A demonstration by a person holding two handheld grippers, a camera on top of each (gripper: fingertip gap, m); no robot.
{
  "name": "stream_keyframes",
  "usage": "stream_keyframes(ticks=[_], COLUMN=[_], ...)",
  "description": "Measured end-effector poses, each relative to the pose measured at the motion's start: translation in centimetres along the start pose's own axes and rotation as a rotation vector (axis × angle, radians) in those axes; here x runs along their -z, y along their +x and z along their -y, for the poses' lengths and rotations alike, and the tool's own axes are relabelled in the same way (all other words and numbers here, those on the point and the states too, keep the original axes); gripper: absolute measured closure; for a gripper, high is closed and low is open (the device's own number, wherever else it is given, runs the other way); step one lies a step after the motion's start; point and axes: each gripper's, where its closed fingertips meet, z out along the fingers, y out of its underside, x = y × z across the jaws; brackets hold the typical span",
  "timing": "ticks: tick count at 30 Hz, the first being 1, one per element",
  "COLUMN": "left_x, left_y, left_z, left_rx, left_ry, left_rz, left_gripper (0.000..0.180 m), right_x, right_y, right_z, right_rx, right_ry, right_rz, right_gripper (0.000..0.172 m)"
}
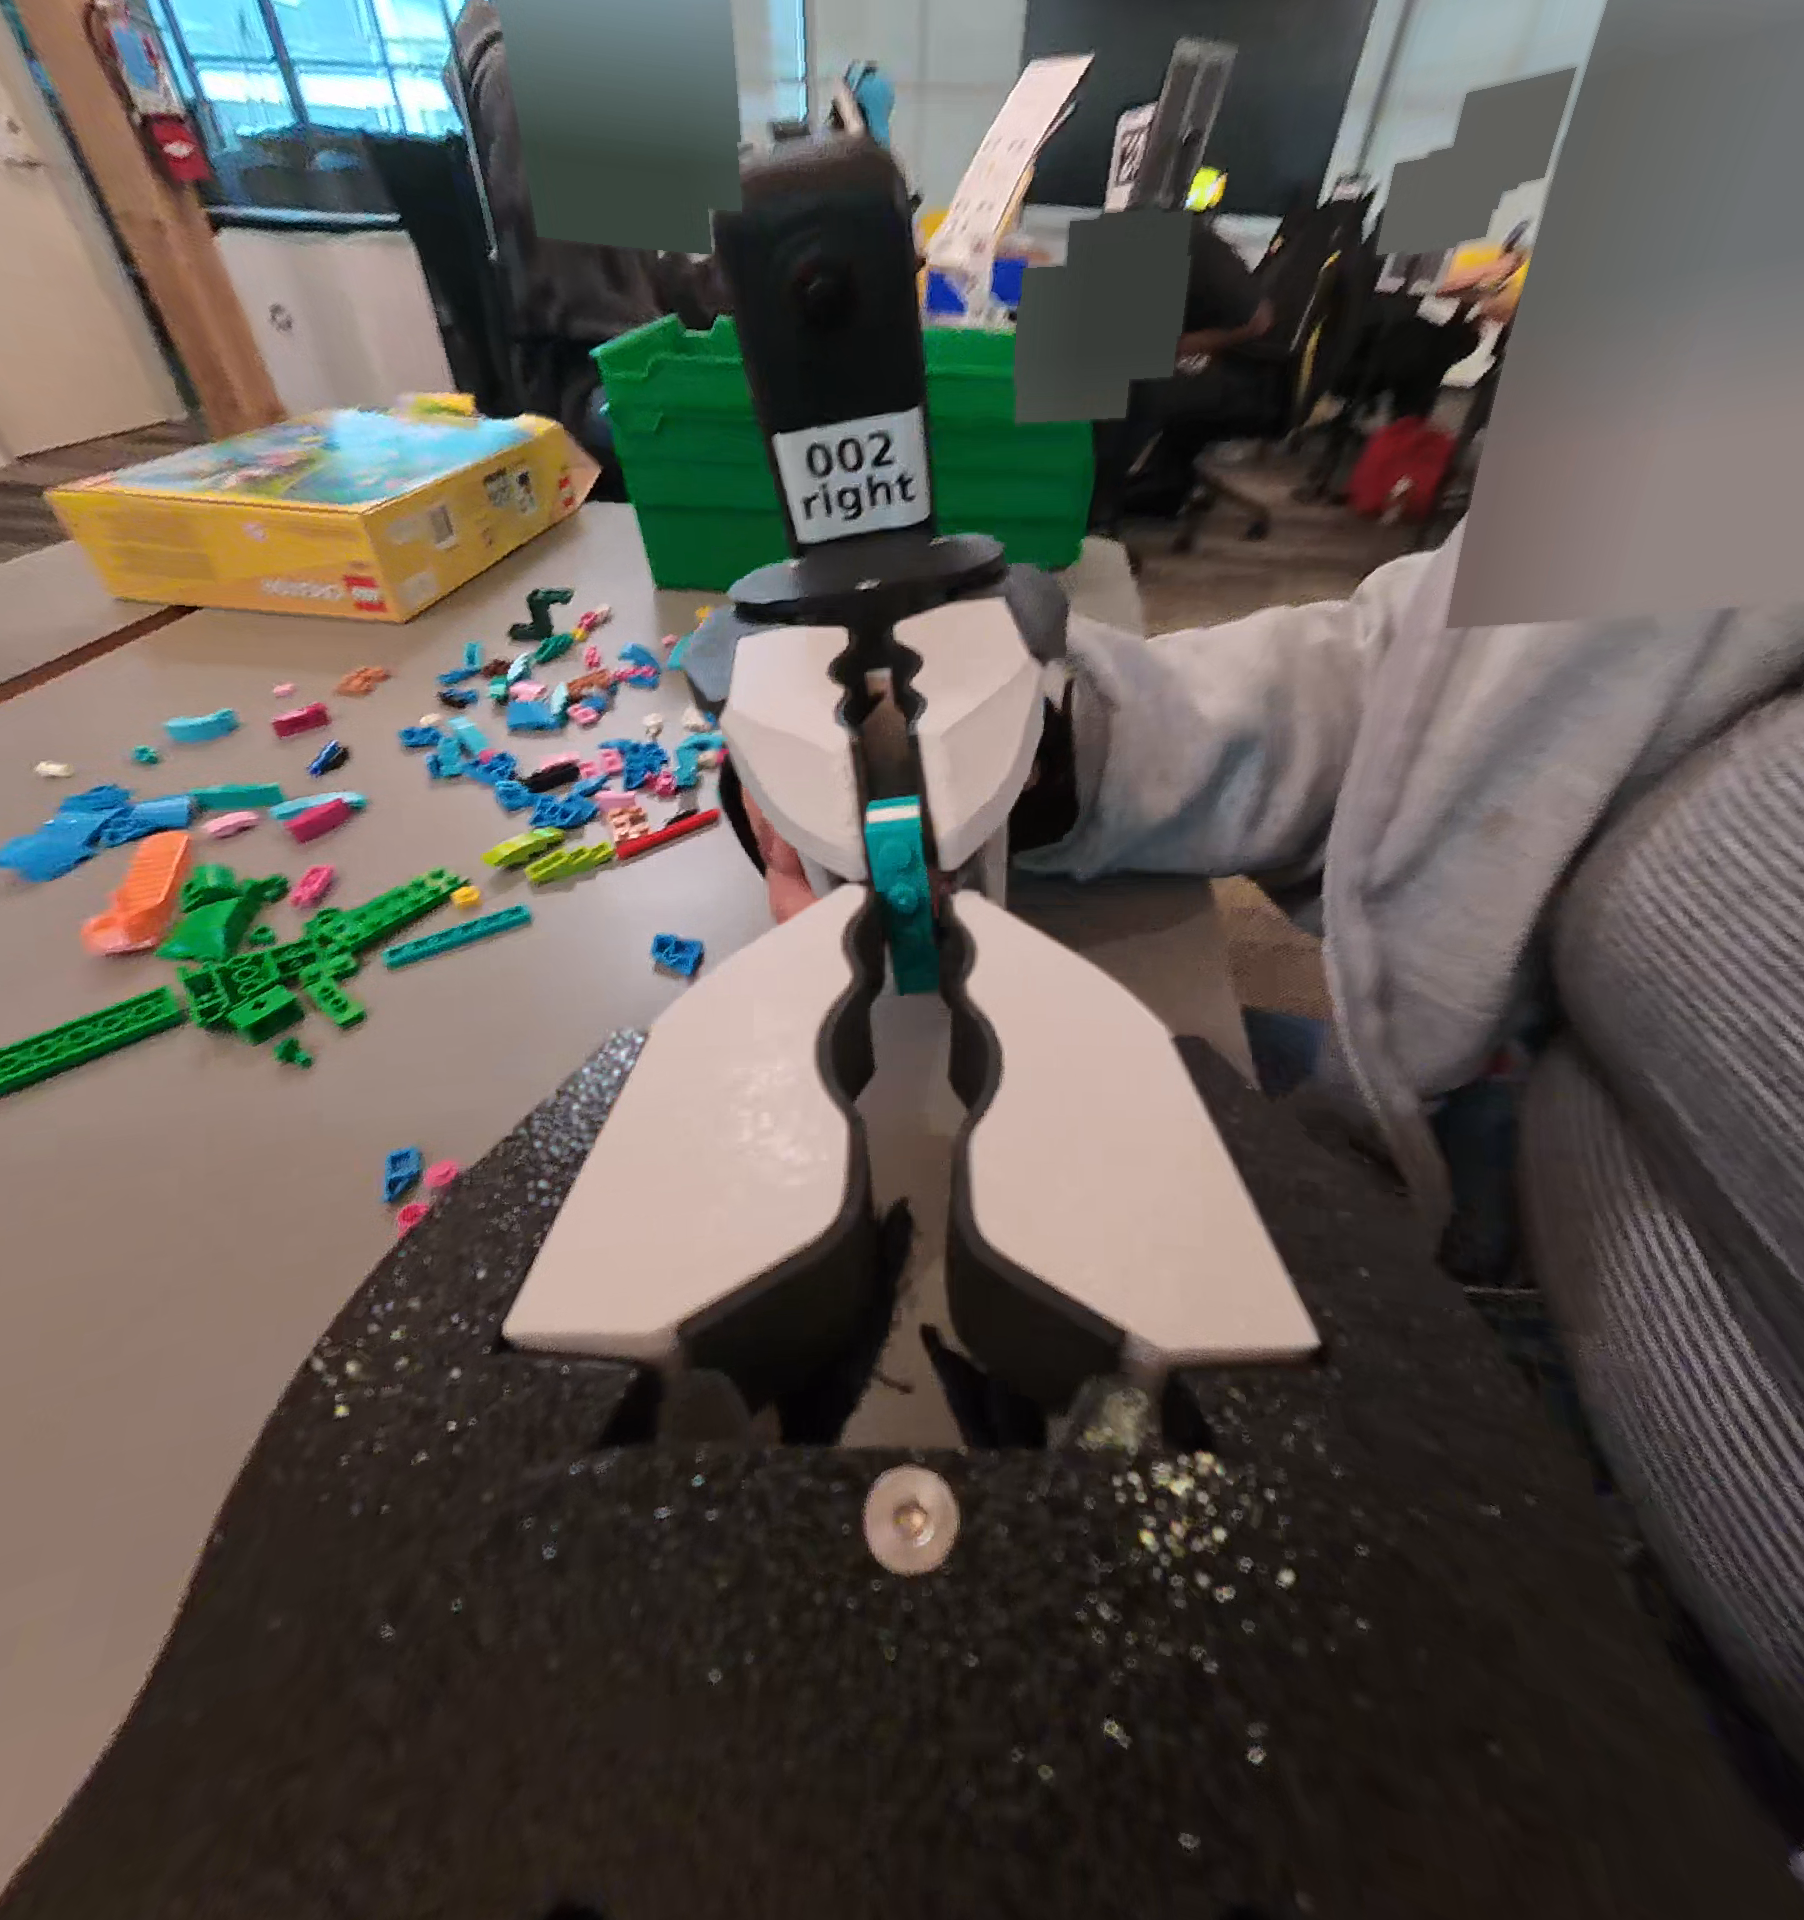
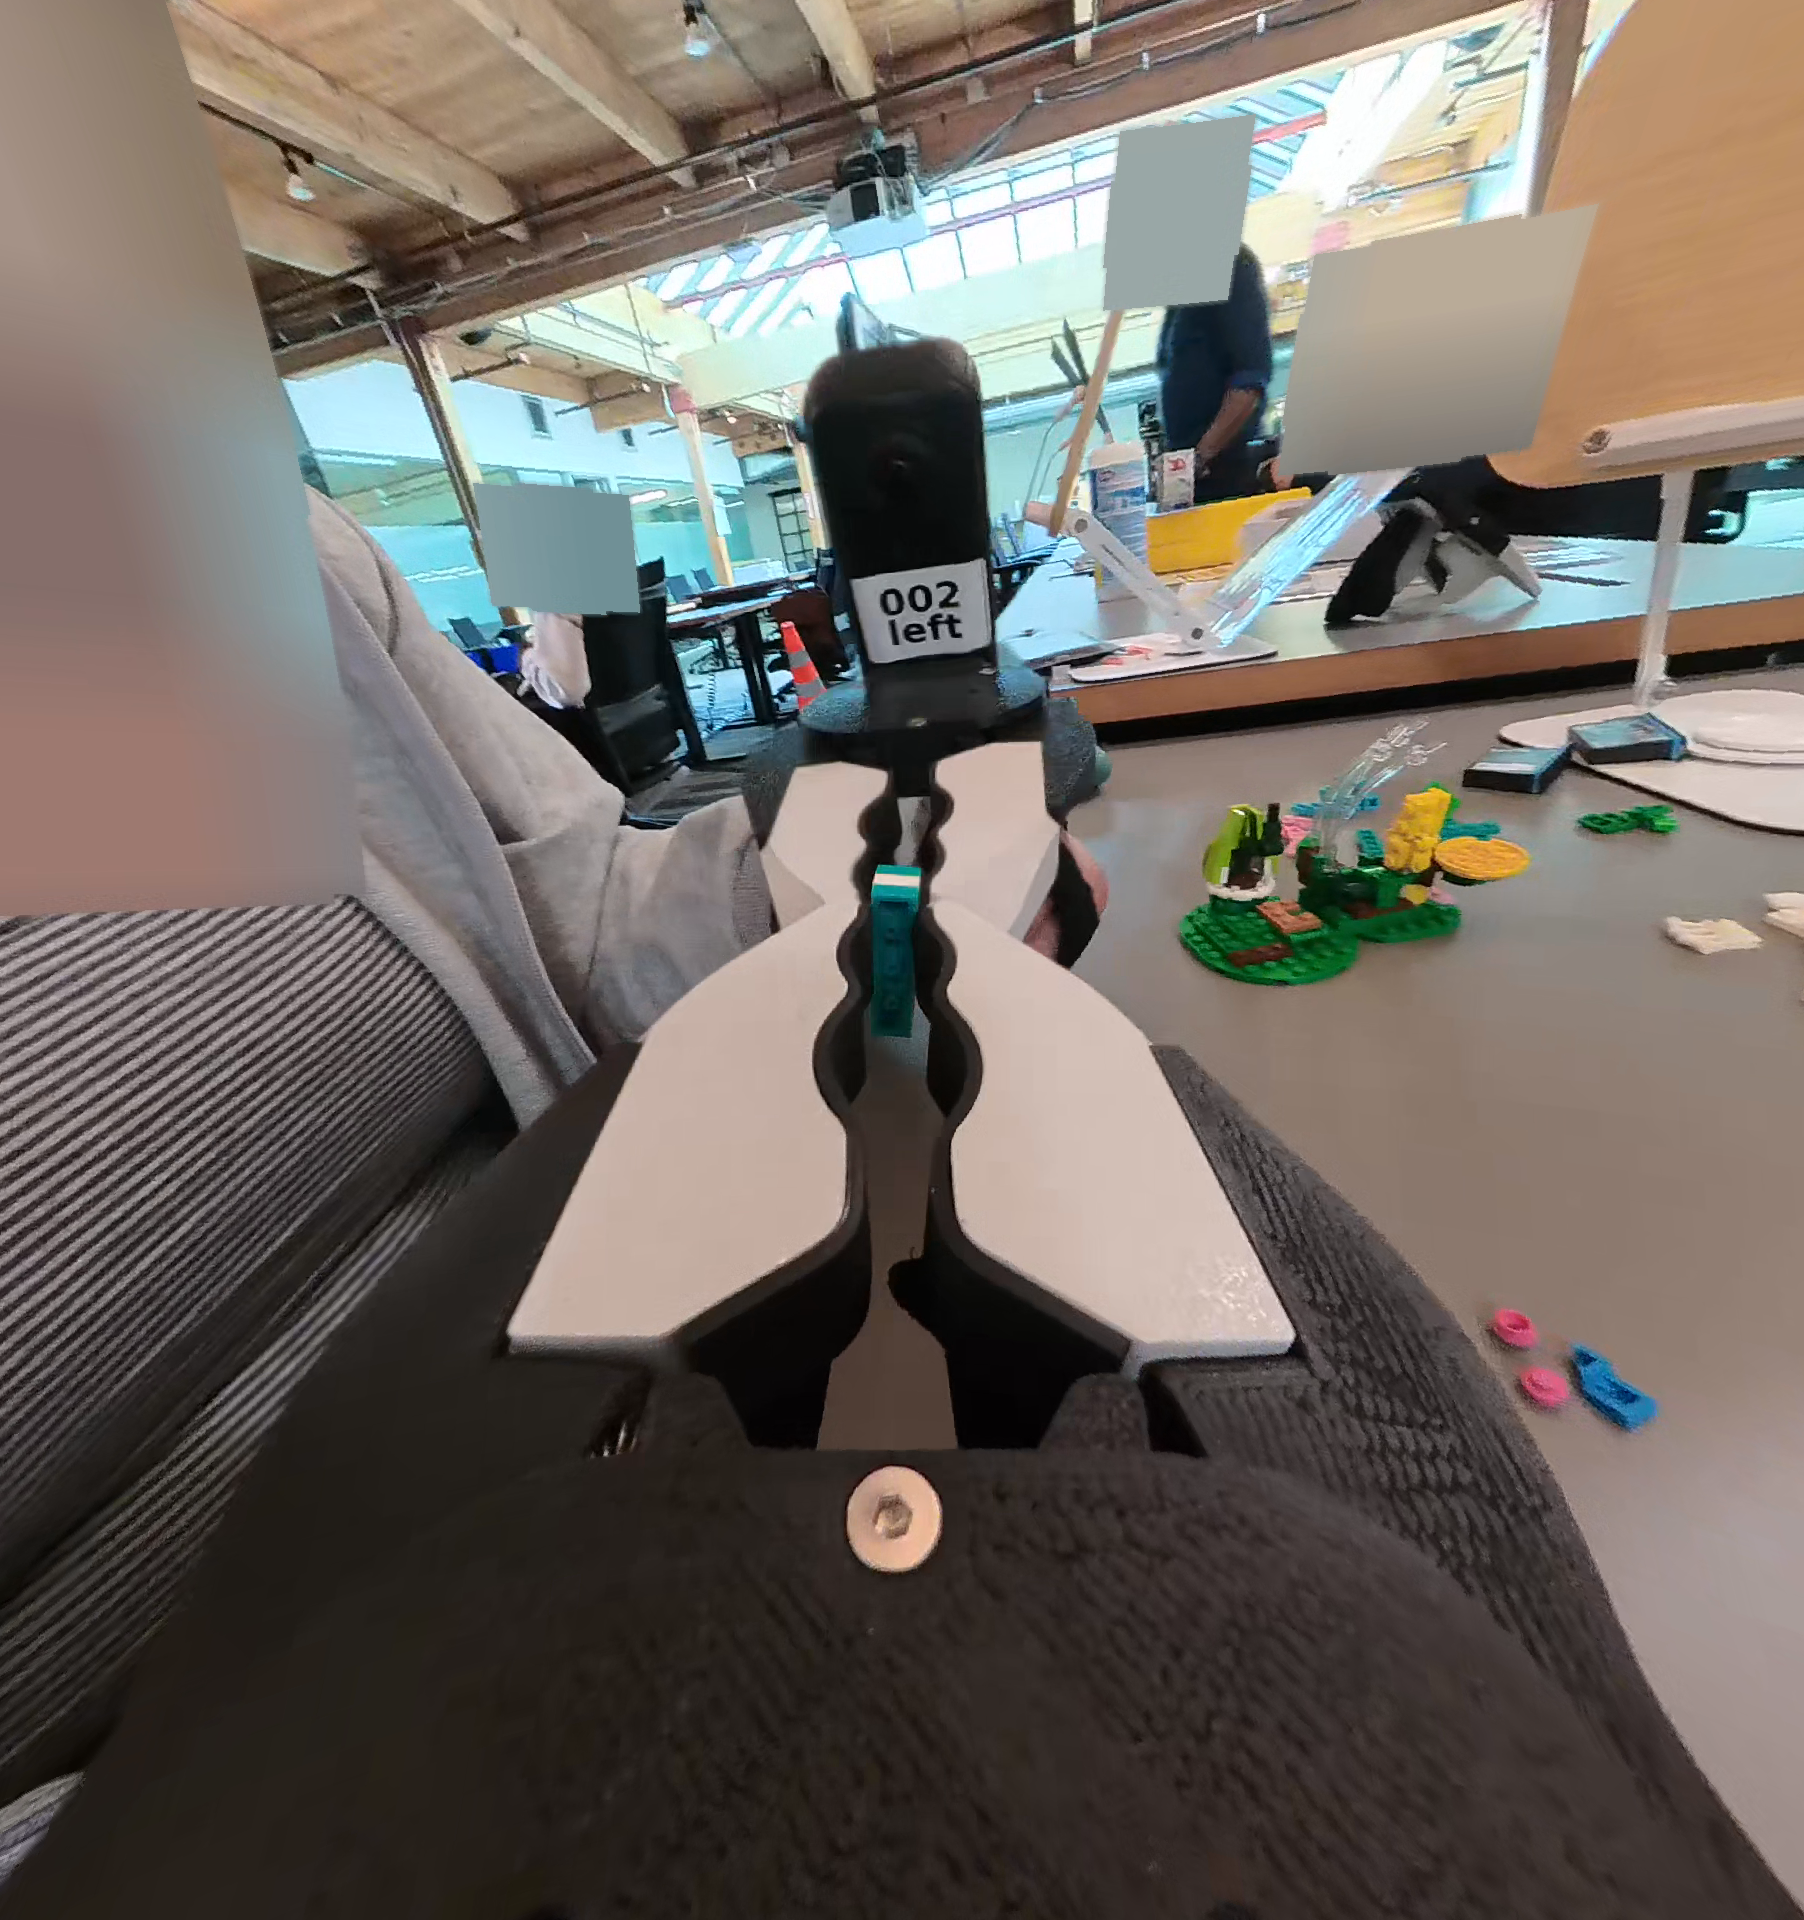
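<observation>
My two grippers meet tip to tip above the grey table [image 1: 254, 1247]. Between them is a narrow teal brick piece [image 1: 903, 894] with studs on one face and a white layer at its top end. My left gripper [image 1: 906, 920] is shut on its near end. My right gripper [image 1: 890, 821] faces it and grips the far end. In the right wrist view my right gripper [image 2: 893, 935] is shut on the same teal piece [image 2: 893, 956], which stands upright on edge between the pads. The left gripper [image 2: 903, 862] holds it from the other side.
Loose coloured bricks [image 1: 524, 748] and green plates [image 1: 254, 966] lie to the left, with a yellow box [image 1: 316, 509] and green bins [image 1: 981, 457] behind. A built green model [image 2: 1334, 883], white pieces [image 2: 1802, 945] and small pink and blue bricks [image 2: 1563, 1361] lie to the right. A person's grey sleeve [image 1: 1293, 748] is close by. The grippers are tip to tip, or close to it. The built green model [image 2: 1334, 883] is about equally far from each gripper, around 25 cm.
</observation>
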Motion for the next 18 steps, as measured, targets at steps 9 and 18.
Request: stream_keyframes(ticks=[9,18], left_x=[-0.1,0.3], left_y=[4.0,2.4], left_z=[2.7,3.2], left_rx=[0.23,0.503], left_ry=[0.225,0.286], left_rz=[-0.359,-0.406], left_gripper=[0.172,0.173], right_x=[0.1,0.2], right_y=[-3.3,-1.9], right_z=[1.8,2.0], right_rx=[-0.056,0.046], right_ry=[0.085,0.071], right_rz=[0.203,0.059], right_gripper=[0.166,0.164])
